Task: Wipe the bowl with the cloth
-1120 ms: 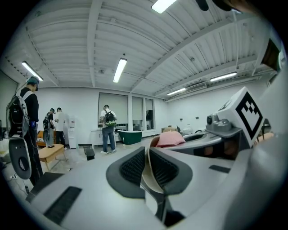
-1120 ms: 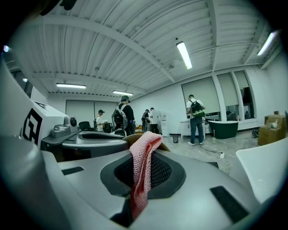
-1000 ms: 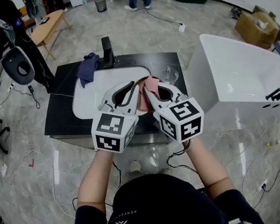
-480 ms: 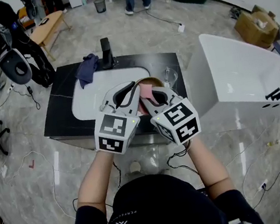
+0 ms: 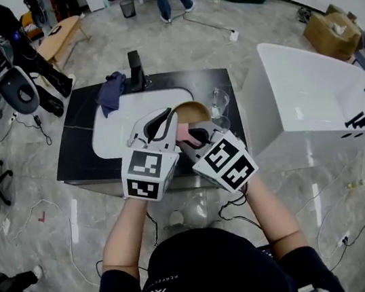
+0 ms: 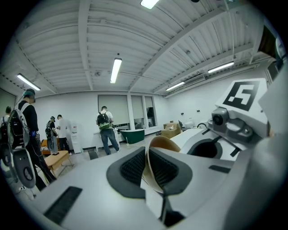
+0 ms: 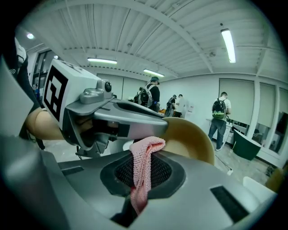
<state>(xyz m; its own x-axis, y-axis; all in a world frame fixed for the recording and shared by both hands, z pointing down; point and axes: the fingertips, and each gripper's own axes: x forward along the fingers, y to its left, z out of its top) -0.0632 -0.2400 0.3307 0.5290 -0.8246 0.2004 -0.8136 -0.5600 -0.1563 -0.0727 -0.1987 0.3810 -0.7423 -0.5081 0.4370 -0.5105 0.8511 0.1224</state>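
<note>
A tan bowl (image 5: 191, 111) is held up on edge over the white sink (image 5: 113, 122). My left gripper (image 5: 167, 120) is shut on the bowl's rim (image 6: 148, 166). A pink cloth (image 5: 184, 133) is pinched in my right gripper (image 5: 191, 135), which is shut on it. In the right gripper view the cloth (image 7: 143, 175) hangs between the jaws, with its upper end by the bowl's (image 7: 191, 137) inner side. The two grippers sit close together, left of and below the bowl.
A black faucet (image 5: 135, 70) and a blue cloth (image 5: 110, 90) sit at the back of the black counter (image 5: 75, 141). A clear glass (image 5: 221, 98) stands right of the sink. A white bathtub (image 5: 320, 103) is at the right. People stand farther off.
The right gripper has swung down and to the left with the pink cloth. More of the bowl's inside shows above both grippers. The left gripper has barely moved.
</note>
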